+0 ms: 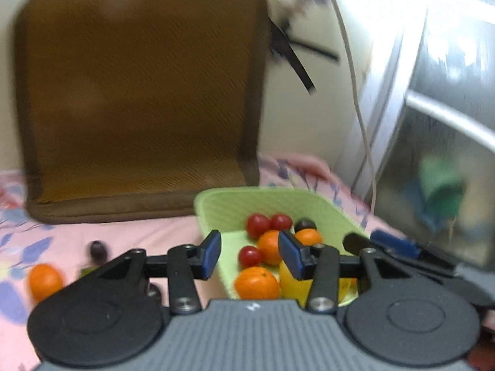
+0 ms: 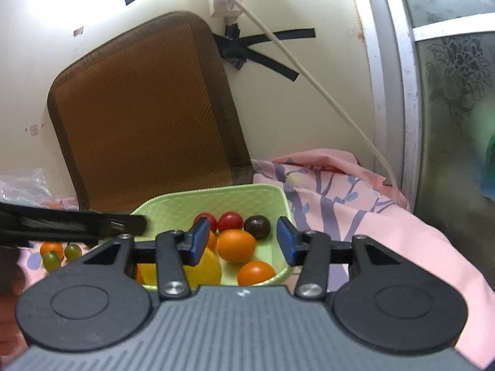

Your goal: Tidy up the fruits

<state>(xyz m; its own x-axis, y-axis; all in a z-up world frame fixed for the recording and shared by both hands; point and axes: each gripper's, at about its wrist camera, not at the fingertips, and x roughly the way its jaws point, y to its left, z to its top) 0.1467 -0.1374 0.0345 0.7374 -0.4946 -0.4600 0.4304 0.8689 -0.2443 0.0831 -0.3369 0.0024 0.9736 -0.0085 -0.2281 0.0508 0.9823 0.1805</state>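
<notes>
Green tomatoes [image 2: 58, 256] show only to the right wrist camera.

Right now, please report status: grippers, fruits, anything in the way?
Left gripper open, empty. Right gripper open, empty, over basket. Orange and grape on the cloth, outside basket. Nothing blocking.

A pale green basket [image 2: 278, 198] with a ribbed weave is showing red tomatoes [image 2: 230, 220], orange fruits [image 2: 236, 245], one dark purple fruit [image 2: 257, 226] and a yellow piece [image 2: 207, 267]. A pink cloth [image 2: 386, 225] is displaying purple branches and blue leaves. A brown-edged, amber woven cushion [image 2: 142, 123] is leaning behind. The fingertips [image 2: 198, 244] are showing blue pads on black.
</notes>
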